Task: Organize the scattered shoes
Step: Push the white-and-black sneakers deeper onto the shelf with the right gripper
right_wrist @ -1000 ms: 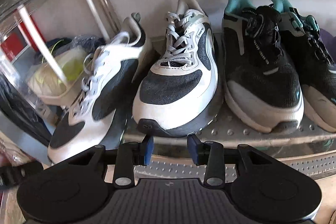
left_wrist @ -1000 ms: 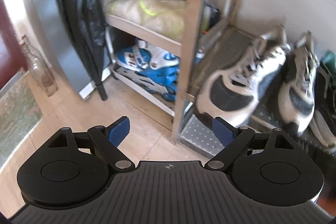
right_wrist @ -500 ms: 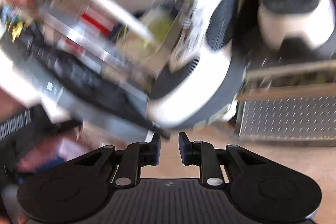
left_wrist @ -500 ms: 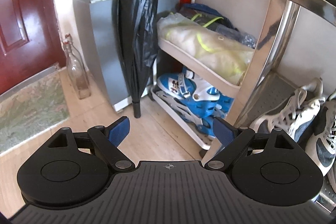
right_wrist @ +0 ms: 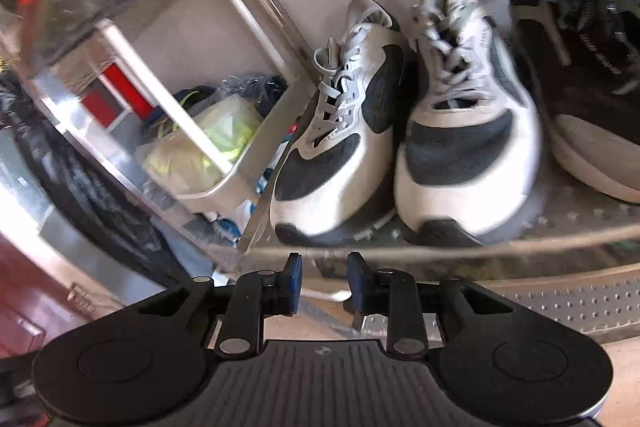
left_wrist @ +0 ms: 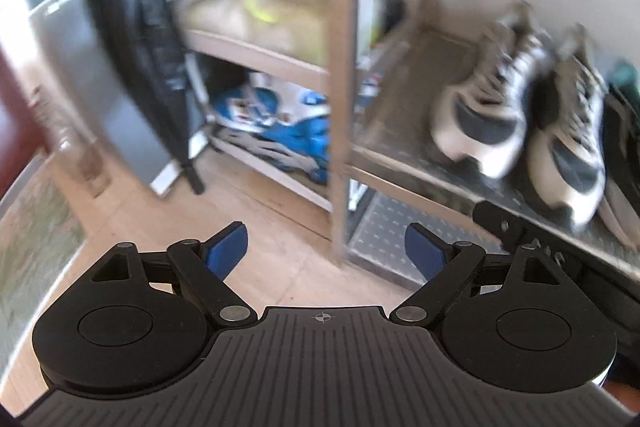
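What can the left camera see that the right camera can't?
Only the left wrist view shows the wooden floor, the blue skates and its wide-open left tongs. Only the right wrist view shows the black-and-teal shoe clearly, and its narrowly parted right tongs. Both show the two white-and-grey sneakers side by side on the metal shelf.

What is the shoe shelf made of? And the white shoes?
The shelf looks like bare metal, probably steel or aluminium: it is silvery, shiny, and dotted with small raised bumps. The white shoes seem to have smooth white synthetic or leather panels with dark woven mesh patches on the toe and side, plus pale fabric laces. The blur leaves the exact material open.
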Tool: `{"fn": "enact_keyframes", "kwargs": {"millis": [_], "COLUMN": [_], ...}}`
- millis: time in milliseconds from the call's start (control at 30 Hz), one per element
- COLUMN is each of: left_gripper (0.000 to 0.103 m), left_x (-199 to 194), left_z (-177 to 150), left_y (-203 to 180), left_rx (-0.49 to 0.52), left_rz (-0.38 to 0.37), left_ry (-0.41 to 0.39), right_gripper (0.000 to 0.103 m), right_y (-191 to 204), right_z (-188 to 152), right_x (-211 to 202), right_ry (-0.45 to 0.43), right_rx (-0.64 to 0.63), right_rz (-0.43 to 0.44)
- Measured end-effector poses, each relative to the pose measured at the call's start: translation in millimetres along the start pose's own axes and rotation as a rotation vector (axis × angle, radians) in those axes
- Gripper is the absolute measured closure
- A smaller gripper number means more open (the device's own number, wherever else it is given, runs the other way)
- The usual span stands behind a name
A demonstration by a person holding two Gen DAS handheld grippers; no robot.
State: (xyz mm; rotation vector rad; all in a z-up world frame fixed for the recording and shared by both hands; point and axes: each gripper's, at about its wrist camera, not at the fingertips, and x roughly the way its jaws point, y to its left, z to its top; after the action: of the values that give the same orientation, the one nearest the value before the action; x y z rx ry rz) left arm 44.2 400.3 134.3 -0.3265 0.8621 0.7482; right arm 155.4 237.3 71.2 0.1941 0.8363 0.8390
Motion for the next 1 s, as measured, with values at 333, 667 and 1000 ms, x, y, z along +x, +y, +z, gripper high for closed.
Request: {"fn": "enact_keyframes", "kwargs": {"millis": [333,667,1000], "left_gripper": [0.013,0.013,0.013], "left_x": [1,4,6], "left_z": [-12,-6,-1], "left_y": [-46,-21,-6], "left_rx": [0.174,0.042,-0.004], "left_rz": [-0.084,0.036,0.071], "left_ry": [0.037,0.023,0.021], "right_gripper": [0.081,0.075,0.079], "right_y": [-34,-39,-36], "right_z": [16,14,21], "right_x": [-20,-7,25], "right_ry": [-0.051,0.019,0.016], "right_rx": [0.063,0.131,0.229], "right_rz": [-0.150,0.003,0.040]}}
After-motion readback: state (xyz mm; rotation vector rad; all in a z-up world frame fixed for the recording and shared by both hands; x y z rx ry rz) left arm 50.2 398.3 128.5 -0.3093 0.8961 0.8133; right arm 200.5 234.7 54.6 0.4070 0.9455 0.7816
